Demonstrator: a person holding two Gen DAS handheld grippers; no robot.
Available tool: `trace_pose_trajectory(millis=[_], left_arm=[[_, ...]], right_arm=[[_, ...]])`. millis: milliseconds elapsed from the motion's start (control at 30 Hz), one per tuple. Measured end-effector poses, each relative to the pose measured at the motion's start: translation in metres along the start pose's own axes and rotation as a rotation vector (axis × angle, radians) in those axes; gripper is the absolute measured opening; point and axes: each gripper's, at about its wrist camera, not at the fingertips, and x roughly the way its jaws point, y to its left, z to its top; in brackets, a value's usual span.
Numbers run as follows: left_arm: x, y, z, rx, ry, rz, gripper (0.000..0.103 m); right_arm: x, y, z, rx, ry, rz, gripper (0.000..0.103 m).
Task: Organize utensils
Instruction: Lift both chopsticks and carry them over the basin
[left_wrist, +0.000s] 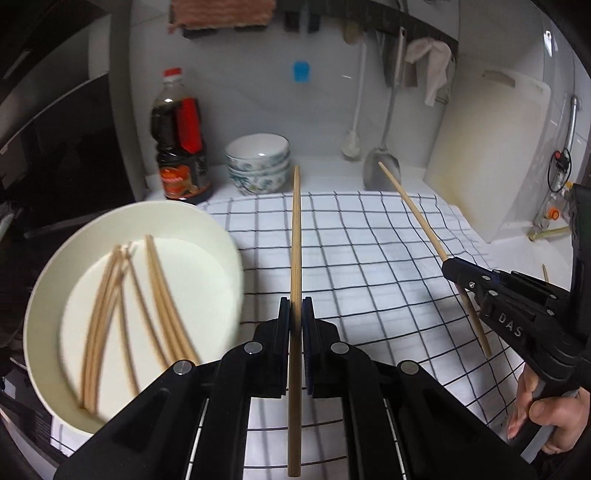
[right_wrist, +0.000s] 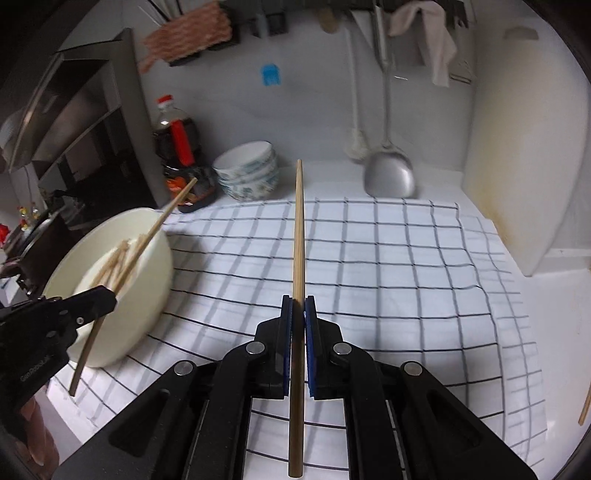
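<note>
My left gripper (left_wrist: 295, 308) is shut on a wooden chopstick (left_wrist: 296, 236) that points away over the checked cloth (left_wrist: 369, 258). My right gripper (right_wrist: 298, 306) is shut on another wooden chopstick (right_wrist: 299, 236), also pointing forward. A cream bowl (left_wrist: 218, 236) at the left holds several chopsticks (left_wrist: 122, 314). In the left wrist view the right gripper (left_wrist: 452, 267) appears at the right with its chopstick (left_wrist: 413, 212). In the right wrist view the left gripper (right_wrist: 107, 299) hangs by the bowl (right_wrist: 155, 288) with its chopstick (right_wrist: 162, 218) over it.
A soy sauce bottle (left_wrist: 179, 140) and stacked patterned bowls (left_wrist: 258, 162) stand at the back. A metal spatula (left_wrist: 382, 162) and a white spoon (left_wrist: 351, 140) hang on the wall. A white cutting board (left_wrist: 487, 155) leans at the right. A loose chopstick (right_wrist: 585, 404) lies at the right edge.
</note>
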Motion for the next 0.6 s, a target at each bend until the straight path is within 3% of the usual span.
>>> trace_pose_trajectory(millis=[367, 600], left_arm=[[-0.038, 0.077, 0.004, -0.038, -0.08, 0.083, 0.007], [-0.045, 0.131, 0.006, -0.094, -0.087, 0.121, 0.007]], right_arm=[[0.001, 0.087, 0.028, -0.025, -0.06, 0.151, 0.006], [0.018, 0.153, 0.045, -0.065, -0.037, 0.214, 0.007]])
